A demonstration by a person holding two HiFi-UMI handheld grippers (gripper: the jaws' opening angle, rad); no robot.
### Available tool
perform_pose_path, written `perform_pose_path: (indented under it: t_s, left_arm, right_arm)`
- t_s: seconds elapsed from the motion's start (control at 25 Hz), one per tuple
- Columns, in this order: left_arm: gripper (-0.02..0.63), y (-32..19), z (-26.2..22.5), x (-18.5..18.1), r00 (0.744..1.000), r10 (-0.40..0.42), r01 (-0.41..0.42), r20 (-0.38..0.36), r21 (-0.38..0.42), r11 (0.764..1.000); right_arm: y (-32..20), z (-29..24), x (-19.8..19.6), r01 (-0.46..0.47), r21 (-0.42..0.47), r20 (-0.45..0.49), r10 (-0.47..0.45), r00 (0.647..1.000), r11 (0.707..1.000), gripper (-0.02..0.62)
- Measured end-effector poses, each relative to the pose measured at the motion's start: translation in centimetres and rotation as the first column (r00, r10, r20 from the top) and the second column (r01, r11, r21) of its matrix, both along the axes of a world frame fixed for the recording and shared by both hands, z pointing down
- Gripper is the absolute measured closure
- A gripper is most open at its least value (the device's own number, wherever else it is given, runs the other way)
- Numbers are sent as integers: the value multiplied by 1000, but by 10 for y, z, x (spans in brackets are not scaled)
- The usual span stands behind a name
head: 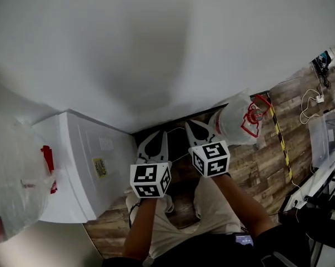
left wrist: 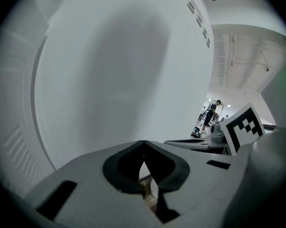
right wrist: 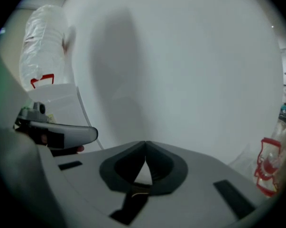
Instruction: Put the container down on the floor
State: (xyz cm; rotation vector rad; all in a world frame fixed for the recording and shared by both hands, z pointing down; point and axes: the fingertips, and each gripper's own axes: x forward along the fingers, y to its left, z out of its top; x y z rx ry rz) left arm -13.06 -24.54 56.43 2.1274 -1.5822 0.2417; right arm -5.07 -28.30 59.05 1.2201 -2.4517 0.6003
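The container (head: 81, 160) – a big white box with a yellow sticker (head: 99, 167) on its side – stands on the wood-pattern floor (head: 250, 166), its back end close to the white wall (head: 156, 49). Nothing is gripping it.

Both tongs are held up to the right of the container and clear of it, side by side, pointing at the wall. The left gripper (left wrist: 143, 144) is clenched, its tips meeting with nothing between them. The right gripper (right wrist: 145, 145), the farther of the two from the container, is pinched together and empty in the same way.

A clear plastic bag with red print (right wrist: 43, 42) rests at the container's top, on its left end. A second clear bag with red print (head: 236, 121) lies well to the container's right, beyond both grippers, at the foot of the wall. Farther right again, a yellow-and-black striped strip (head: 281, 143) runs along the floor. The person's legs, in beige trousers (head: 211, 216), are just right of the container's near end.
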Motion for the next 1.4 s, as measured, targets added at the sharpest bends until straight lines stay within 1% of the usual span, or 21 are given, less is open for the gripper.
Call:
perform_pose_path:
  t_s: [0.08, 0.2, 0.32, 0.44, 0.64, 0.8, 0.92, 1.04, 1.24, 1.4]
  left_arm:
    - [591, 2, -37, 2, 1000, 2, -2, 2, 17, 1000]
    - [591, 7, -93, 12, 1000, 1, 0, -23, 34, 999]
    - [591, 8, -143, 17, 999, 14, -12, -33, 43, 999]
    - [591, 10, -188, 22, 999, 16, -13, -46, 48, 999]
    - [591, 19, -252, 29, 999, 24, -22, -35, 52, 998]
    - [591, 29, -295, 40, 999, 34, -33, -21, 53, 998]
    - [591, 38, -327, 53, 999, 51, -51, -2, 79, 996]
    - [591, 46, -350, 63, 999, 47, -47, 4, 100, 994]
    - [591, 64, -379, 85, 999, 35, -36, 7, 131, 991]
    - [591, 77, -394, 97, 1000, 3, -5, 16, 153, 988]
  right_arm:
    - [2, -38, -1, 6, 16, 8, -6, 1000, 1000, 565]
    - [8, -96, 7, 14, 24, 32, -15, 999, 1000, 565]
    - [9, -149, 13, 4, 36, 60, -6, 998, 999, 565]
    - [9, -194, 24, -25, 31, 67, 23, 997, 999, 565]
    - [17, -260, 38, -48, 25, 97, 45, 994, 999, 565]
    - [31, -306, 45, -32, 29, 109, 29, 994, 999, 565]
    - [42, -335, 55, -24, 42, 112, 19, 994, 999, 565]
    - [51, -360, 66, -16, 63, 121, 8, 993, 998, 565]
    - [66, -387, 87, 7, 80, 134, -18, 991, 997, 565]
    - [77, -400, 98, 42, 105, 138, -57, 989, 994, 565]
